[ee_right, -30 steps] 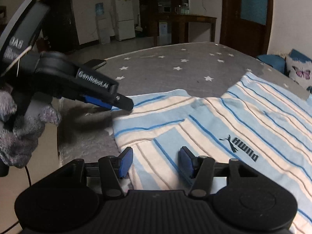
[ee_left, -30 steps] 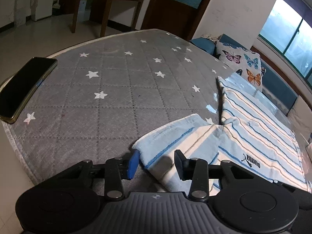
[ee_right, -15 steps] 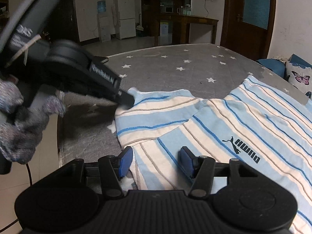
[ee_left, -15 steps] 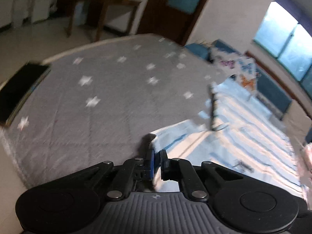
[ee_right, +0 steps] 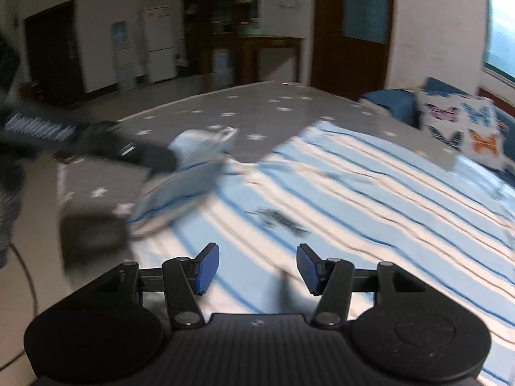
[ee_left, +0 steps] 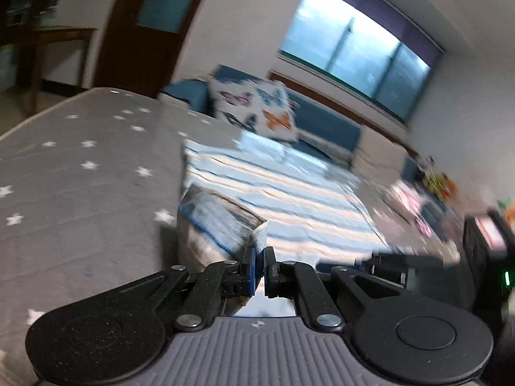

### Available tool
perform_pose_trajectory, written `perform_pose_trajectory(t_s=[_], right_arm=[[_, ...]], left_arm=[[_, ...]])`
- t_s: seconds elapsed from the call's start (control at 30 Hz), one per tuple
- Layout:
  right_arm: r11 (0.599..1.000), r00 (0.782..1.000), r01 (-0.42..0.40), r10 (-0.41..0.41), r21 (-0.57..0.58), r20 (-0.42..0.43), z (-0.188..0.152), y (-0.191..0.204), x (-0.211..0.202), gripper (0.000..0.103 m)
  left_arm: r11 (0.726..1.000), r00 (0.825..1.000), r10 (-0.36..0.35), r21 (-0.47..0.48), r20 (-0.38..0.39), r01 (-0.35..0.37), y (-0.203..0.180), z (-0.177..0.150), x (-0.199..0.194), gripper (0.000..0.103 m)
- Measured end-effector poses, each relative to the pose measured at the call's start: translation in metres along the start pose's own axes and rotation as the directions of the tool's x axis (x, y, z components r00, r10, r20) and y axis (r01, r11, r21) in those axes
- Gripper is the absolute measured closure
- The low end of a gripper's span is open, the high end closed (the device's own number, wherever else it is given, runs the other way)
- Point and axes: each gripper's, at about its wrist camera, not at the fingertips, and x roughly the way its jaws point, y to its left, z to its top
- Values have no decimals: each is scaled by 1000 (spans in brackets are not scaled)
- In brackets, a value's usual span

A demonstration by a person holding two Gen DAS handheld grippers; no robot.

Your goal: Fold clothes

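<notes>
A light blue and white striped shirt (ee_right: 354, 193) lies spread on the grey star-patterned bed (ee_right: 257, 106); it also shows in the left wrist view (ee_left: 289, 193). My left gripper (ee_left: 259, 257) is shut on the shirt's sleeve (ee_left: 219, 222) and holds it lifted and curled over. In the right wrist view the left gripper (ee_right: 151, 157) shows blurred at the left, with the raised sleeve (ee_right: 193, 160) in it. My right gripper (ee_right: 257, 263) is open and empty above the shirt's near part.
A butterfly-print pillow (ee_right: 463, 128) lies at the bed's far right, also in the left wrist view (ee_left: 257, 109). A dark wooden table (ee_right: 257, 51) and a door (ee_right: 354, 25) stand behind the bed. Bare grey mattress (ee_left: 80, 177) lies left of the shirt.
My left gripper closed on the sleeve, lifted it and is swinging it right over the shirt. My right gripper stayed open and moved forward over the shirt.
</notes>
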Motion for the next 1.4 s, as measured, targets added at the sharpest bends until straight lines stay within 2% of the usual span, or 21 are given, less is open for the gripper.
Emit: perform_pose_trajectory(t_s=[0.1,0.23,0.37,0.5,0.6,0.7,0.93,1.1,1.27,1.4], right_arm=[[998,999,44,-43,51,-8,-6,-21,-8,49],[992,999,53,-52,113,-9,-12,-37,-13,49],[991,999,48,-49,122,3,-13,-40,-16,49],[992,999,33,-35,119,12,-12,-37,-15,49],[995,1000,-8,7,98,12,-9,-27,-10,53],[997,998,-58,57,58,10,-8,-12,-5,60],[988,988,-152,151,-17,-35,-12,19,4,79],[986,986,-159,156,-47,-62,-25,29,6,79],[990,989,-142,141,-20,-37,-25,21,-8,78],[996,996,-84,84,33,6,-29,2,-33,77]], left_arm=[[999,998,-24,44,-62,26,-11,-9,13,97],[997,989,-40,64,-143,50,-18,-20,29,92],[985,988,-79,141,-135,98,-29,-19,20,86],[989,997,11,147,-73,0,-15,-2,17,86],[984,991,114,148,-70,-102,-2,6,30,88],[975,982,168,163,-92,-151,6,9,50,88],[960,963,215,214,-161,-179,10,0,85,88],[959,973,194,233,-121,-162,0,15,88,86],[954,968,203,254,-149,-161,-2,19,111,86],[952,966,210,256,-149,-168,-2,12,113,86]])
